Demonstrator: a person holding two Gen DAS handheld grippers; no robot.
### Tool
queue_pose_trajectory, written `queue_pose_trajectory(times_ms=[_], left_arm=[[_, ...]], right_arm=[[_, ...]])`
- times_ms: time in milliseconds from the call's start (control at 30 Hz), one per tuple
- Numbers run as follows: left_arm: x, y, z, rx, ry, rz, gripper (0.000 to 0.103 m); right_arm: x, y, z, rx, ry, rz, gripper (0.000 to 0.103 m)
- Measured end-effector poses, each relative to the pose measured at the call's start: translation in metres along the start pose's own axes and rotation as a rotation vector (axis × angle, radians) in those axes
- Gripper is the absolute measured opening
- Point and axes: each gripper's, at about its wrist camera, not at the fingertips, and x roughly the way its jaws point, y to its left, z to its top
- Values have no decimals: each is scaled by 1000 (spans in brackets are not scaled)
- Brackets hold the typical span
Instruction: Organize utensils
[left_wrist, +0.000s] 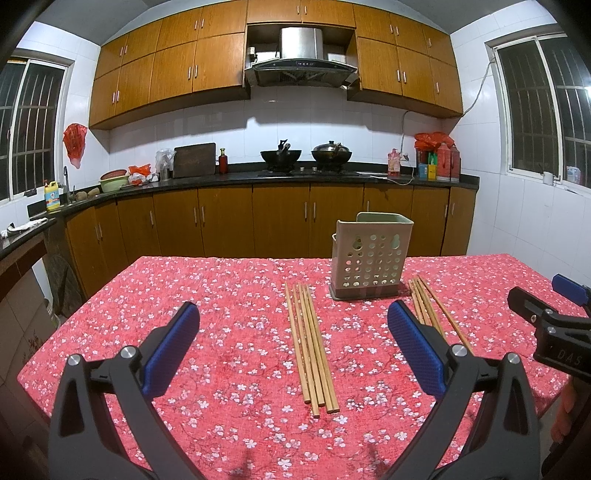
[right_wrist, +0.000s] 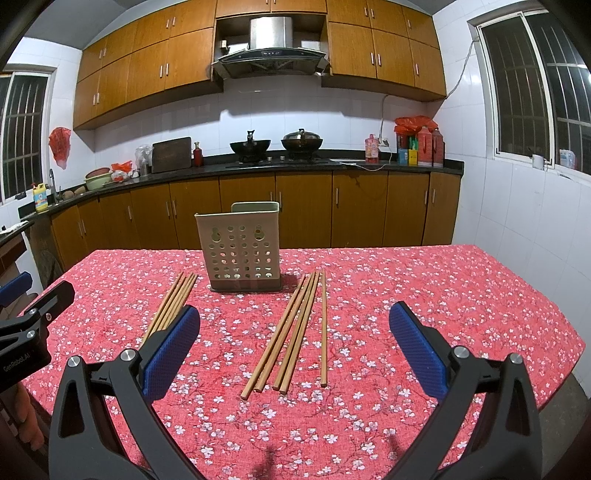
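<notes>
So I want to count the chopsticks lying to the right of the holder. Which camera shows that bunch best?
The right wrist view: the right bunch of chopsticks lies fanned out and unobstructed between the open fingers, five sticks countable. In the left wrist view the same bunch is partly hidden behind a blue finger, beside the holder.

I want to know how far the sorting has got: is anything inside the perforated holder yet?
Through the holes of the holder only its far wall and red cloth show; no chopstick rises above its rim. Its floor is hidden.
</notes>
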Motion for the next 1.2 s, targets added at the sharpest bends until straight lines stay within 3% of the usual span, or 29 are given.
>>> queue_pose_trajectory(times_ms=[100, 233, 467, 567, 633, 667, 733, 967, 1200], left_arm=[[3, 6, -2, -6, 17, 9, 99], [25, 15, -6, -31, 98, 40, 99], [85, 46, -11, -117, 333, 64, 99], [107, 54, -17, -128, 408, 67, 99], [117, 56, -19, -126, 444, 66, 99], [122, 55, -19, -124, 456, 58, 98], [127, 52, -21, -109, 468, 38, 87], [146, 34, -32, -72, 539, -68, 54], [157, 22, -39, -36, 584, -94, 38]], right_arm=[[7, -4, 0, 13, 26, -7, 101], [29, -12, -5, 25, 93, -45, 101], [89, -35, -12, 53, 289, -96, 100], [117, -42, -13, 60, 379, -100, 82], [134, -45, -16, 74, 432, -86, 65], [145, -47, -19, 89, 465, -76, 63], [155, -49, -22, 97, 492, -79, 56], [174, -45, -35, 84, 538, -77, 46], [173, -41, -38, 64, 521, -77, 38]])
